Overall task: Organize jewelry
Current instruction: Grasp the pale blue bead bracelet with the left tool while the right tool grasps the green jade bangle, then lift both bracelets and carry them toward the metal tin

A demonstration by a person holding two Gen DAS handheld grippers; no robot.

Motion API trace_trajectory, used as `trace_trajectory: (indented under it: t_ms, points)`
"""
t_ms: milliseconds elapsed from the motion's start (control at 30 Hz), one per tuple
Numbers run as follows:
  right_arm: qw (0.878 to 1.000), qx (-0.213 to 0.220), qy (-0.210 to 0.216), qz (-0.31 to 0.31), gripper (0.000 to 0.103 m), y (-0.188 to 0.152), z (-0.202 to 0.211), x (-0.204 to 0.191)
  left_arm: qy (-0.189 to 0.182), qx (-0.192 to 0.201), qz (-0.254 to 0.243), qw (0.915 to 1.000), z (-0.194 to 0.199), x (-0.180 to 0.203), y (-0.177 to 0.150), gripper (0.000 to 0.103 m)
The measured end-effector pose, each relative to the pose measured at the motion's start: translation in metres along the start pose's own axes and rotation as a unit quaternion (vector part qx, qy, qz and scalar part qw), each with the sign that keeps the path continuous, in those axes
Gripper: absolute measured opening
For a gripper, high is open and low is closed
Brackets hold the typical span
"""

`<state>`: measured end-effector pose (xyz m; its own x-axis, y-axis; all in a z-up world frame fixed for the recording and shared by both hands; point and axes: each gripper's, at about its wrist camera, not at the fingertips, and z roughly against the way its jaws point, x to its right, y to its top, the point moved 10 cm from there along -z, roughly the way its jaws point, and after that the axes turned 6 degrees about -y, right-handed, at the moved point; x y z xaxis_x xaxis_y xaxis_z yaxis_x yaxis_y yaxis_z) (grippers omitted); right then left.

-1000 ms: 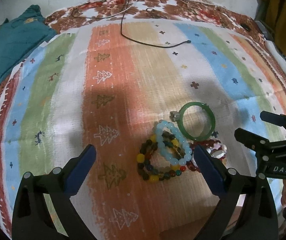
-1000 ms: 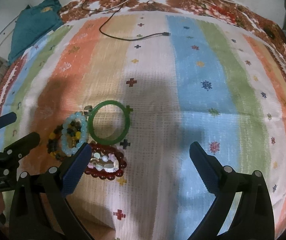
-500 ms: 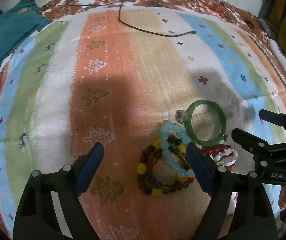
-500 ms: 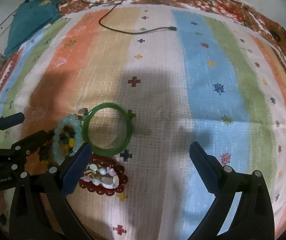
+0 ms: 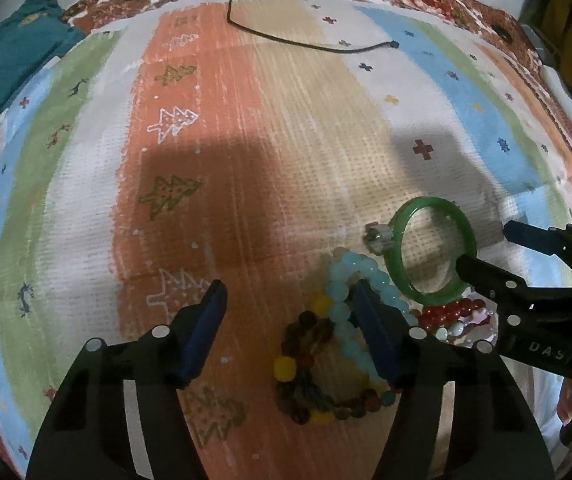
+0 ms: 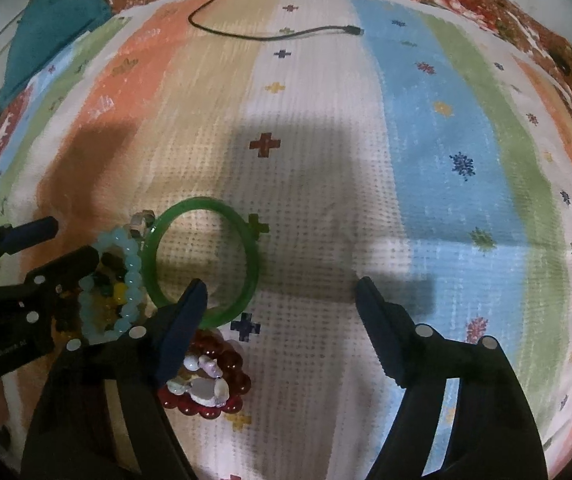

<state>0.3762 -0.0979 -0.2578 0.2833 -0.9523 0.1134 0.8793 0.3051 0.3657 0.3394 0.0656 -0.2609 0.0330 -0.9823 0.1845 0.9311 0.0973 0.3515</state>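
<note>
Left wrist view: left claw hangs wide open over the pale blue bead bracelet heaped on the striped bedspread. Beads look light, floppy, slippery, so I'd pinch across the strand.

Right wrist view: right claw wide too, empty; green bangle looks rigid, brittle. Grab its rim.

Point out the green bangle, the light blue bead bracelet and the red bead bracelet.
green bangle (image 6: 251,258): right wrist view, on the right side of its band.
light blue bead bracelet (image 5: 360,260): left wrist view, on its top beads.
red bead bracelet (image 6: 241,384): right wrist view, on its right-hand red beads.
</note>
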Motion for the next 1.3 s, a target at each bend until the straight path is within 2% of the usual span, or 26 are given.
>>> trace_trajectory:
  t_ms: [67,100,167,233,267,300,333,367,467,533,967,1300]
  points:
    - [1.0,0.005,-0.009,0.002,0.059,0.001,-0.001,0.001,-0.004,-0.007,-0.004,1.0,-0.004,0.002,-0.001,0.06]
    - [1.0,0.005,-0.012,0.003,0.056,0.001,-0.001,0.002,-0.008,-0.009,-0.009,0.9999,-0.006,0.003,-0.002,0.056]
    - [1.0,0.005,-0.01,0.003,0.054,0.001,-0.003,0.002,-0.011,-0.009,-0.015,0.9998,-0.009,0.005,-0.001,0.051]
    - [1.0,0.005,-0.009,0.007,0.05,0.001,-0.004,0.001,-0.024,-0.011,-0.014,0.9996,-0.009,0.007,-0.001,0.037]
    - [1.0,0.006,-0.009,0.009,0.042,0.001,-0.004,0.001,-0.032,-0.012,-0.013,0.9993,-0.01,0.009,-0.001,0.033]
    - [1.0,0.006,-0.007,0.011,0.036,0.001,-0.004,0.0,-0.041,-0.014,-0.011,0.999,-0.01,0.012,-0.002,0.023]
    - [1.0,0.004,-0.001,0.012,0.022,0.0,-0.004,-0.002,-0.051,-0.016,-0.01,0.9985,-0.011,0.015,-0.003,0.017]
    - [1.0,0.002,0.005,0.013,0.013,-0.001,-0.004,-0.003,-0.051,-0.017,-0.01,0.9985,-0.01,0.016,-0.003,0.016]
    - [1.0,0.008,0.0,0.021,0.012,-0.001,-0.003,-0.004,-0.042,-0.017,-0.019,0.9988,-0.01,0.019,-0.005,0.015]
    - [1.0,0.01,0.003,0.019,0.012,0.0,-0.002,-0.004,-0.039,-0.014,-0.019,0.999,-0.007,0.019,-0.004,0.011]
    - [0.999,0.038,0.009,0.016,0.008,0.003,0.032,0.001,-0.03,0.011,-0.026,0.9992,0.031,0.028,0.002,0.011]
    - [0.999,0.046,0.011,0.024,0.008,-0.008,0.048,-0.003,-0.023,0.036,-0.032,0.9986,0.06,0.039,0.004,0.011]
